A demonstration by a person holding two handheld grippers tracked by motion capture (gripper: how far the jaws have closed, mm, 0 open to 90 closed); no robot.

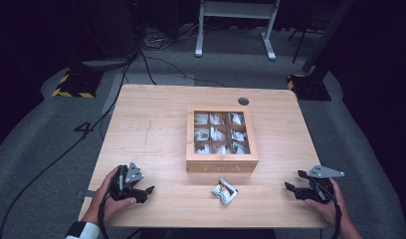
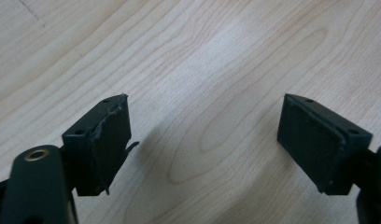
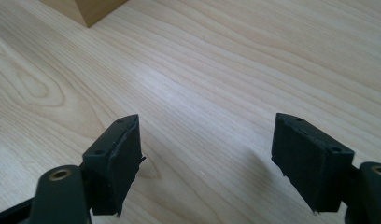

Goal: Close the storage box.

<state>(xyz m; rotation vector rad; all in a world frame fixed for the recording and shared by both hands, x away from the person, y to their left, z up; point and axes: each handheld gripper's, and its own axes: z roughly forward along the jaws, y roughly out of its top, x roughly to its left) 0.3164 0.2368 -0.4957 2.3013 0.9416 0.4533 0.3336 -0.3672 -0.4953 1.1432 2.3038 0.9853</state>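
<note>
A wooden tea box (image 1: 222, 140) with a windowed lid stands at the middle of the table, several sachets visible in its compartments. One loose tea sachet (image 1: 225, 191) lies on the wood just in front of the box. My left gripper (image 1: 145, 193) rests low at the table's front left, open, with bare wood between its jaws (image 2: 205, 135). My right gripper (image 1: 293, 181) sits at the front right, also open and holding nothing (image 3: 207, 154). A corner of the tea box (image 3: 83, 10) shows at the top left of the right gripper view.
The light wooden table (image 1: 156, 124) has a round cable hole (image 1: 243, 101) near its far edge. Cables trail across the grey floor at the left. A white desk frame (image 1: 236, 25) stands beyond the table.
</note>
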